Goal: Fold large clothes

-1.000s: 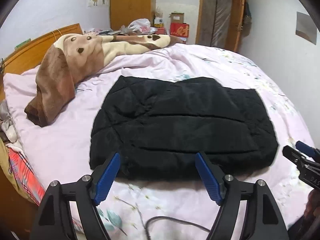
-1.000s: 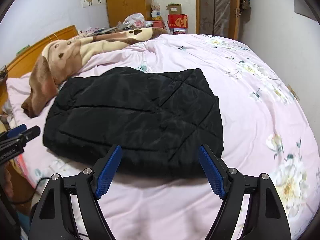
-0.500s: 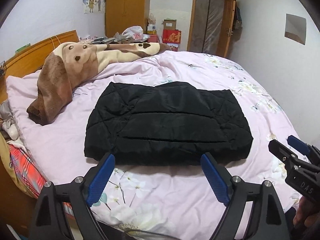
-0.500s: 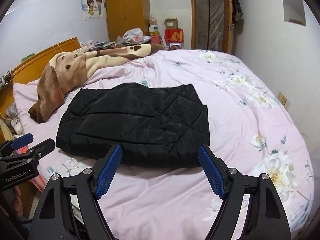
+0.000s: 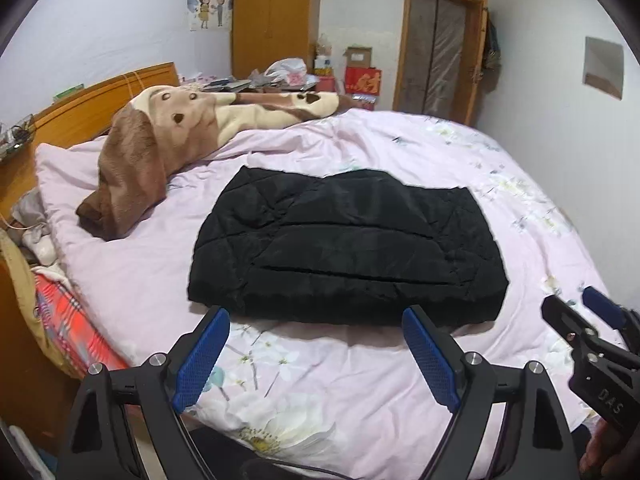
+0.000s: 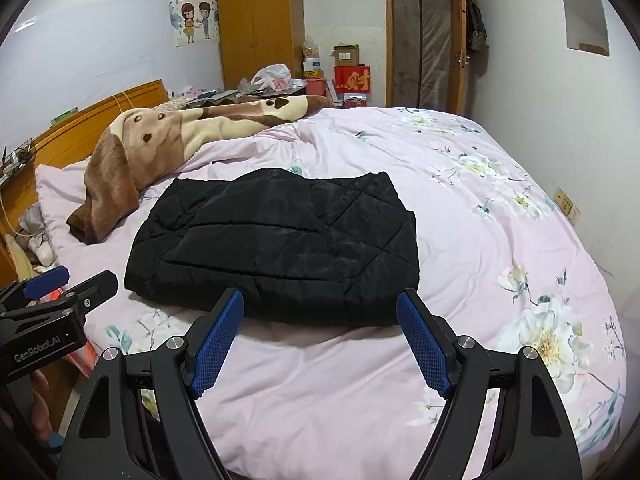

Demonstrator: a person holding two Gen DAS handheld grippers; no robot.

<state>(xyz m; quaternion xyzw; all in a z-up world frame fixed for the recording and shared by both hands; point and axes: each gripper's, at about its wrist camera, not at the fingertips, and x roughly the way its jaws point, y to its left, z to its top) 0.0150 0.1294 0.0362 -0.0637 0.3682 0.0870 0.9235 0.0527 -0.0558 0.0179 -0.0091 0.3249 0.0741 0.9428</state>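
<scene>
A black quilted jacket [image 5: 348, 244] lies folded into a flat rectangle on the pink floral bed cover [image 5: 360, 380]; it also shows in the right wrist view [image 6: 280, 244]. My left gripper [image 5: 316, 344] is open and empty, held back from the jacket's near edge. My right gripper [image 6: 320, 332] is open and empty, also short of the near edge. The right gripper shows at the right edge of the left wrist view [image 5: 592, 340], and the left gripper at the left edge of the right wrist view [image 6: 60, 292].
A brown and cream plush blanket [image 5: 160, 140] lies bunched at the bed's left, by the wooden headboard [image 5: 92, 100]. A wardrobe [image 6: 256, 24], boxes and a door [image 6: 424, 36] stand at the far wall. Clutter sits beside the bed at left [image 5: 52, 304].
Both grippers have pulled back and up from the jacket, so more bed cover lies between them and its near edge. The jacket has not moved.
</scene>
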